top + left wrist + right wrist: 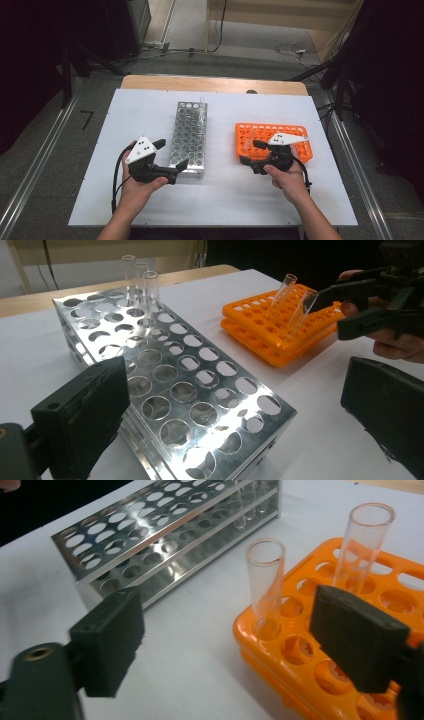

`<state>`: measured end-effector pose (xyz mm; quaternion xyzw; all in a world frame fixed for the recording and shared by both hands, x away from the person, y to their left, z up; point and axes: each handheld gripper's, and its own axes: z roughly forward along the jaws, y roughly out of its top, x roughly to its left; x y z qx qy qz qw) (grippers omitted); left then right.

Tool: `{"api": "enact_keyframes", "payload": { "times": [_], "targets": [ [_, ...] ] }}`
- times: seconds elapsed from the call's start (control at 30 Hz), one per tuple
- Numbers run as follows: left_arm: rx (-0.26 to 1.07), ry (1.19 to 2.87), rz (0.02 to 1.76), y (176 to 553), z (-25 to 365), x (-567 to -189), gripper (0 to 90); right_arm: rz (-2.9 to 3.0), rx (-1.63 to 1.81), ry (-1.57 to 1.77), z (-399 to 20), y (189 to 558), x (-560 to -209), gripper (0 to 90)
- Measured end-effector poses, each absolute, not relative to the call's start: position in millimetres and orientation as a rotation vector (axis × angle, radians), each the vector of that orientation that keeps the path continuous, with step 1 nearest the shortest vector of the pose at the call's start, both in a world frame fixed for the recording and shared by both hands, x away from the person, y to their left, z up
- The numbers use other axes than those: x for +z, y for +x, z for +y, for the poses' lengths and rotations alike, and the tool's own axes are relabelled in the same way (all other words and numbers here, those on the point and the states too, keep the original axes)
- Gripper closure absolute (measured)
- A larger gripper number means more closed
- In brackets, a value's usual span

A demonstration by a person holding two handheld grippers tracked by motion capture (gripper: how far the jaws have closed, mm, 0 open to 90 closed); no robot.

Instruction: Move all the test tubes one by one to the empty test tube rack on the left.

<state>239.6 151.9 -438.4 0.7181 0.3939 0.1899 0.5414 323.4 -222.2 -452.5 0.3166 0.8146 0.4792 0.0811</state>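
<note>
A: Starting at the left of the high view, what do we have?

B: Our left gripper [167,159] sits at the near left corner of the steel rack [189,136]. Its jaws are spread wide, one on each side of that corner, and we see nothing pinched between them. In the left gripper view the rack [170,385] runs away from us between the two black jaws, not touching either as far as we can tell.

A: Anything in that rack?

B: Three clear tubes [141,282] stand upright in the far holes, close together. The rest of the holes that we can see hold nothing.

A: And to the right?

B: The orange rack [295,135] lies on the white table [225,195], well apart from the steel one. Two tubes lean in it at its near left end: the nearer tube [265,582] and a second tube [362,545] just behind it.

A: Where is our right gripper?

B: The right gripper [250,151] hovers at the left end of the orange rack. Its jaws stand apart. In the right gripper view the nearer tube rises in the gap between them, closer to the right jaw, with no pad pressing on it. The second tube shows above that right jaw. Nothing is gripped.
</note>
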Motion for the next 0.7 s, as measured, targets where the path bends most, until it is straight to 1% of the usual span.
{"api": "enact_keyframes", "payload": {
  "times": [0.1, 0.23, 0.37, 0.7],
  "targets": [
    [0.449, 1.706, 0.941, 239, 154, -440, 0.0, 2.421, 1.398, 0.984, -220, 329, -457, 23.9],
    [0.453, 1.706, 0.949, 240, 155, -441, 0.0, 2.413, 1.382, 1.02, -219, 334, -462, 38.6],
    [0.455, 1.705, 0.953, 240, 156, -441, 0.0, 2.39, 1.35, 1.039, -217, 336, -466, 47.2],
    [0.445, 1.706, 0.952, 241, 156, -444, 0.0, 2.344, 1.308, 1.011, -212, 333, -476, 65.1]
  ]
}}
